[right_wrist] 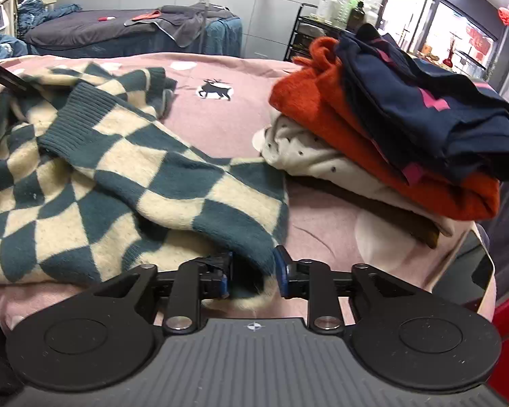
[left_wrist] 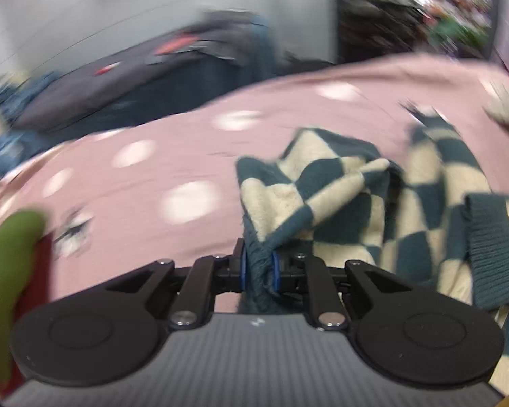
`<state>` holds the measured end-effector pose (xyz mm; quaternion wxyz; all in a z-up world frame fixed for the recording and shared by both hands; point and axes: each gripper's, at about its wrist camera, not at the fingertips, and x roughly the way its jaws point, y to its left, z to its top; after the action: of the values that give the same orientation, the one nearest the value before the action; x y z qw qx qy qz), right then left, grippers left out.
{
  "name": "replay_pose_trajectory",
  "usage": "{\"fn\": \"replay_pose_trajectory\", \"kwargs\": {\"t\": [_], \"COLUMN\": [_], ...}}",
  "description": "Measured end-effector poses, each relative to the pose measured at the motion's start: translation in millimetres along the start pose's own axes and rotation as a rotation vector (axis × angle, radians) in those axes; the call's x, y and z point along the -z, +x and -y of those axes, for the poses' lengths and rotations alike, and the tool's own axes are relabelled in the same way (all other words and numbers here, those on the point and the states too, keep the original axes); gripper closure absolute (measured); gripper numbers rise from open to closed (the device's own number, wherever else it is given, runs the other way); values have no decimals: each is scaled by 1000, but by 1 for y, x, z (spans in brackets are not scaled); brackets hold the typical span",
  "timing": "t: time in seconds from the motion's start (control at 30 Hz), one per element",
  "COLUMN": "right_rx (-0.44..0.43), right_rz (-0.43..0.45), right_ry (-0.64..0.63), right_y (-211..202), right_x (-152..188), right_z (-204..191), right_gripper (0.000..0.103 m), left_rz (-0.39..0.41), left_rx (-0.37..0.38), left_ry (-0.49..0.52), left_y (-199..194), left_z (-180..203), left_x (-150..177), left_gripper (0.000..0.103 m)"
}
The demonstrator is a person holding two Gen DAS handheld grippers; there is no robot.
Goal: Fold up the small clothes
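Your left gripper (left_wrist: 258,264) is clamped tight on a bunched teal edge of the checkered sweater (left_wrist: 339,203), with the knit squeezed between the blue pads. That view is pretty motion-blurred, so don't trust the fine detail there. The sweater, teal and cream diamonds, lies rumpled across the pink blanket (left_wrist: 152,176), which has white dots and a small dark deer print.

Your right gripper (right_wrist: 252,271) has its jaws partway apart with a corner of the same sweater (right_wrist: 118,176) sitting between them. The right pad touches the fabric, but I can't tell if it's actually gripping or just straddling it.

To the right of the sweater, just beside its hem, there's a folded stack (right_wrist: 390,135): a navy piece with pink marks on top, an orange fuzzy one under it, then a cream speckled one and something brown at the bottom.

As for writing, the pink marks on the navy piece aren't readable, and neither are the bottles (right_wrist: 342,3) on the black rack behind. A green thing (left_wrist: 6,271) sits at the left edge of the left view, too blurry to name.
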<state>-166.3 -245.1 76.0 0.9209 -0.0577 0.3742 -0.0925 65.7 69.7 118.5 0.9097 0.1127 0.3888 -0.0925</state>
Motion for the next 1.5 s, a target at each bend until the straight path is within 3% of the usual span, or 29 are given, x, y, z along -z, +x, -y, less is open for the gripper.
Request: {"fn": "replay_pose_trajectory", "kwargs": {"t": [0.03, 0.1, 0.17, 0.2, 0.33, 0.4, 0.47, 0.53, 0.67, 0.77, 0.83, 0.9, 0.93, 0.97, 1.0, 1.07, 1.1, 1.13, 1.23, 1.5], "right_rx": [-4, -12, -36, -57, -244, -333, -374, -382, -368, -327, -292, -282, -289, -287, -279, -260, -260, -261, -250, -229], "right_rz": [14, 67, 142, 174, 179, 172, 158, 154, 94, 48, -24, -56, -42, -31, -23, -10, -1, 7, 42, 96], "right_ry": [5, 29, 71, 87, 136, 149, 130, 113, 113, 123, 91, 64, 60, 48, 32, 22, 26, 28, 13, 62], "right_y": [-1, -7, -14, -15, -1, 8, 18, 29, 52, 67, 80, 86, 85, 84, 81, 78, 77, 76, 70, 61], "right_x": [-1, -6, -13, -18, -45, -58, -68, -76, -84, -78, -71, -61, -55, -51, -48, -46, -45, -45, -46, -55], "right_z": [-1, -3, -3, -4, -16, -28, -43, -54, -67, -66, -67, -68, -68, -69, -71, -72, -72, -73, -75, -60], "right_gripper": [26, 15, 10, 0, 0, 0, 0, 0, 0, 0, 0, 0, 0, 0, 0, 0, 6, 21, 39, 75], "left_rz": [-4, -23, -60, -88, -181, -129, -68, 14, 27, -21, -46, -97, -130, -150, -141, -148, -148, -150, -150, -156], "left_rx": [-23, -107, -248, -298, -343, -351, -343, -299, -154, -85, -81, -38, 16, 59, 59, 39, 27, 15, 4, 28], "left_ry": [-59, -142, -148, -143, -146, -79, -15, 60, 202, 297, 342, 344, 327, 289, 252, 286, 312, 327, 337, 309], "left_y": [-13, -34, -45, -46, -34, -35, -32, -33, -9, 24, 50, 73, 82, 87, 87, 86, 85, 83, 79, 72], "left_z": [-23, -63, -87, -96, -112, -98, -77, -45, 18, 58, 80, 95, 99, 103, 103, 111, 115, 118, 118, 108], "left_x": [9, 31, 54, 65, 81, 71, 50, 32, 7, 3, 5, 12, 14, 17, 19, 17, 17, 17, 19, 15], "left_gripper": [91, 97, 98, 98, 95, 77, 2, 0, 0, 0, 0, 20, 51, 67, 67, 74, 77, 80, 85, 86]}}
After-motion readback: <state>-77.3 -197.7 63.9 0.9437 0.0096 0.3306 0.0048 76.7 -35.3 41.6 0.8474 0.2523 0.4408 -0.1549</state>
